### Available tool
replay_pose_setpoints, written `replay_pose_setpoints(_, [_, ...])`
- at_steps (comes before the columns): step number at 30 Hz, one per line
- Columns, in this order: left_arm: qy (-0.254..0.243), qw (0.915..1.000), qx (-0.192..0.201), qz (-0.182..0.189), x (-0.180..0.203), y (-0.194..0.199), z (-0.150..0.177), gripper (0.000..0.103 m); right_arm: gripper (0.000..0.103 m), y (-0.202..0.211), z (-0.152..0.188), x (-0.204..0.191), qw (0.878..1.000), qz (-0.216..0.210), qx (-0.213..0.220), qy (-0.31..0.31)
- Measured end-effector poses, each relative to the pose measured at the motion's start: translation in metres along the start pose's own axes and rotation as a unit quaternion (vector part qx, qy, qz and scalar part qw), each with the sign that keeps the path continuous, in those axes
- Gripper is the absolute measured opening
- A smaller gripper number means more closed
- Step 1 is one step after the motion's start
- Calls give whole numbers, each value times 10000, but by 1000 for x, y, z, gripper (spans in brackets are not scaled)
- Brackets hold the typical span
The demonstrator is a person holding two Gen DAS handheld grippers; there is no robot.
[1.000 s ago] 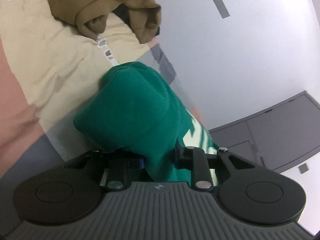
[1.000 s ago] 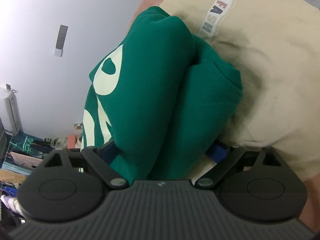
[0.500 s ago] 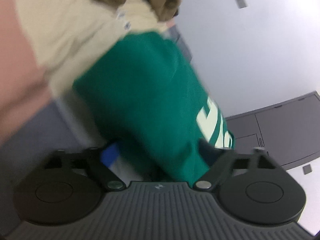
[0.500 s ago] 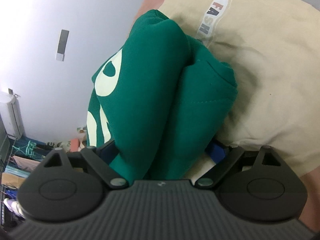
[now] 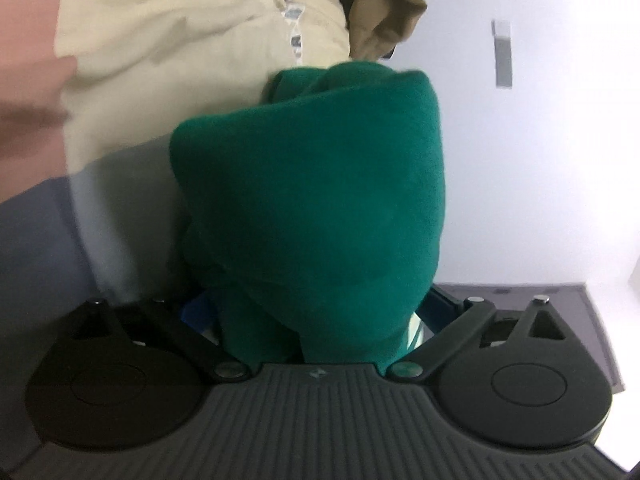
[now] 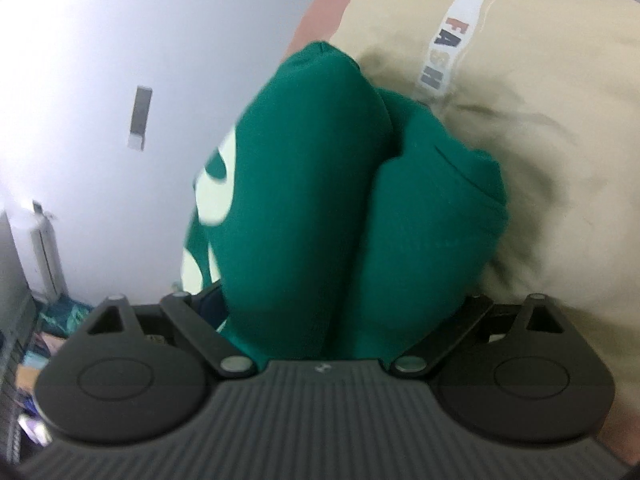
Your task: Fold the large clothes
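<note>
A green garment with pale lettering fills both views, in the left wrist view (image 5: 312, 200) and in the right wrist view (image 6: 340, 216). It is bunched and lifted, hanging over a beige garment (image 6: 540, 120). My left gripper (image 5: 316, 312) is shut on a thick fold of the green cloth, its arms spread wide around it. My right gripper (image 6: 336, 312) is shut on another thick fold the same way. The fingertips of both are hidden by the cloth.
The beige garment (image 5: 168, 40) with a white printed strip (image 6: 448, 52) lies on a pink and grey surface (image 5: 28, 92). A brown garment (image 5: 380, 4) is heaped beyond it. A white wall (image 5: 540, 140) and a dark cabinet (image 5: 568, 312) stand behind.
The left gripper's arms have spread wider around a thicker bunch of green cloth and its view has swung. The right gripper has moved a little with the cloth, its hold unchanged.
</note>
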State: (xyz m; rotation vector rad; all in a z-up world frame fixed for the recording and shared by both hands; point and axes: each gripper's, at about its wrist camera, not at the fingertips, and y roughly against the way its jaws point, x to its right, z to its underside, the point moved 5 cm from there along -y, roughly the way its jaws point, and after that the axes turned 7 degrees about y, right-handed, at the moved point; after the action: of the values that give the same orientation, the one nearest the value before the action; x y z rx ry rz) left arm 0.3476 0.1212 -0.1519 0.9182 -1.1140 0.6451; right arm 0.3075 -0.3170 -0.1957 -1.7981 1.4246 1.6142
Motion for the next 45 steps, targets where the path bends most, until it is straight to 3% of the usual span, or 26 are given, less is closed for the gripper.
replay_pose_setpoints(7, [-333, 9983, 475, -89, 9, -13, -5, 97, 100, -23, -6, -2, 9994, 27, 216, 268])
replay_pose_setpoints(9, [-580, 9964, 577, -221, 13, -13, -5, 79, 99, -30, -8, -7, 9988, 63, 239, 419])
replay_pose_setpoints(10, [-685, 9956, 587, -251, 14, -13, -5, 76, 93, -33, -8, -10, 9983, 79, 226, 538])
replay_pose_setpoints(11, [-790, 9948, 596, -235, 16, -13, -5, 67, 82, -34, -9, -13, 9972, 70, 216, 706])
replay_pose_setpoints(12, [-890, 9939, 610, -230, 18, -11, -4, 60, 77, -34, -10, -16, 9964, 56, 186, 825])
replay_pose_setpoints(14, [-1254, 9895, 658, -287, 29, -9, 1, 53, 61, -32, -13, -22, 9948, -23, 150, 1009])
replay_pose_setpoints(17, [-1708, 9830, 617, -269, 47, -11, 7, 48, 52, -26, -15, -34, 9900, -38, 100, 1404])
replay_pose_setpoints(20, [-2039, 9777, 479, -160, 60, -4, 16, 46, 47, -14, -19, -43, 9863, -84, 59, 1644])
replay_pose_setpoints(26, [-2198, 9751, 254, 172, 85, 14, 32, 46, 43, 14, -29, -70, 9765, -246, -57, 2139])
replay_pose_setpoints(30, [-2284, 9729, 61, 348, 99, 43, 64, 46, 42, 44, -44, -86, 9707, -405, -15, 2367])
replay_pose_setpoints(35, [-2456, 9674, -203, 590, 125, 39, 103, 46, 41, 89, -69, -99, 9628, -502, 134, 2651])
replay_pose_setpoints(40, [-2706, 9586, -514, 721, 163, 14, 166, 46, 41, 139, -110, -94, 9603, -537, 562, 2678])
replay_pose_setpoints(45, [-2703, 9573, -768, 685, 194, -41, 216, 46, 41, 172, -158, -78, 9587, -361, 1030, 2627])
